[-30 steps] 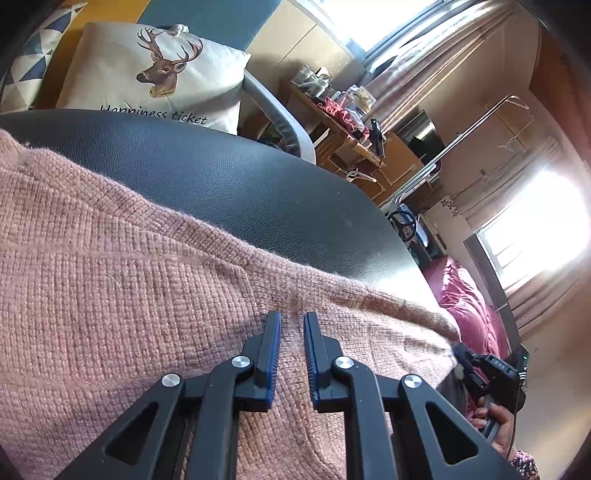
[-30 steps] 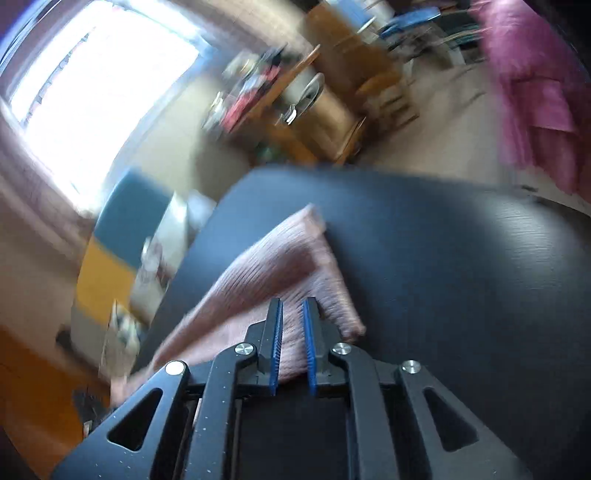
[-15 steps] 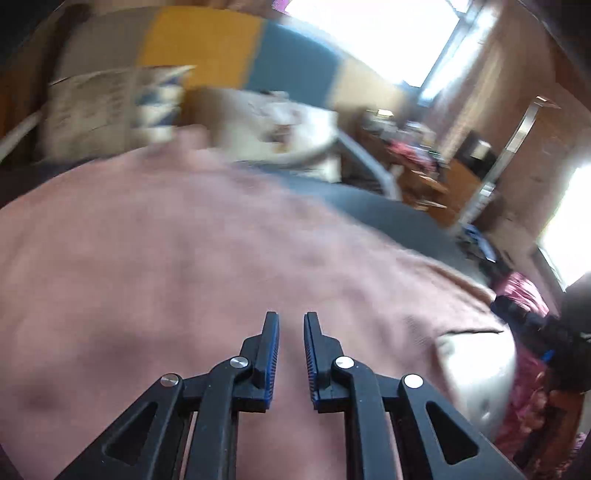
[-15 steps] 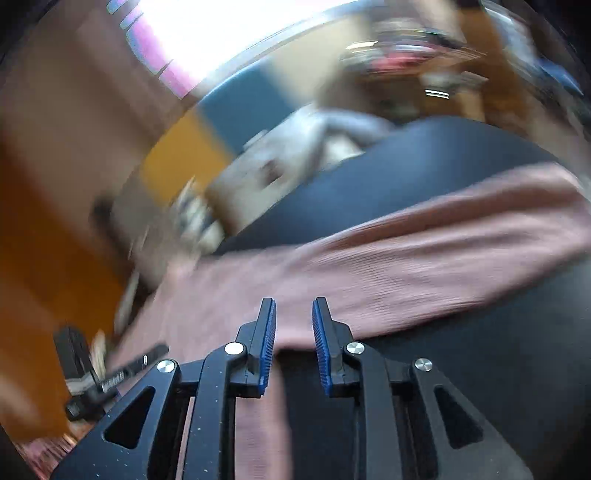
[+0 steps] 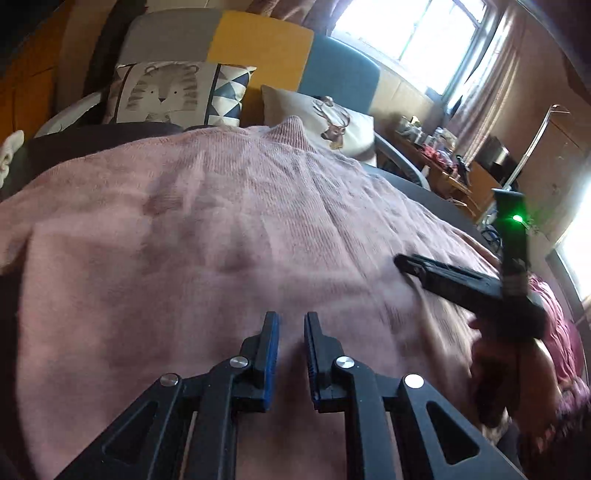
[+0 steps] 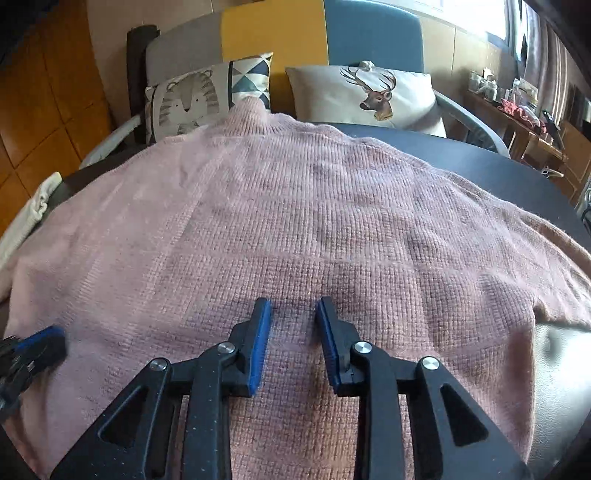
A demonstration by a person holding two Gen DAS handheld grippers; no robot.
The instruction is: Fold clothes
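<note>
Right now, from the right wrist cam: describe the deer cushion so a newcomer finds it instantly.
Start at the sofa with grey, yellow and blue back panels, behind the dark table where the pink sweater lies spread. Two cushions lean against it; take the right-hand one, in front of the blue panel. The deer cushion is plain cream with a brown antlered head, while the neighbouring tiger cushion shows a striped tiger face.
</note>
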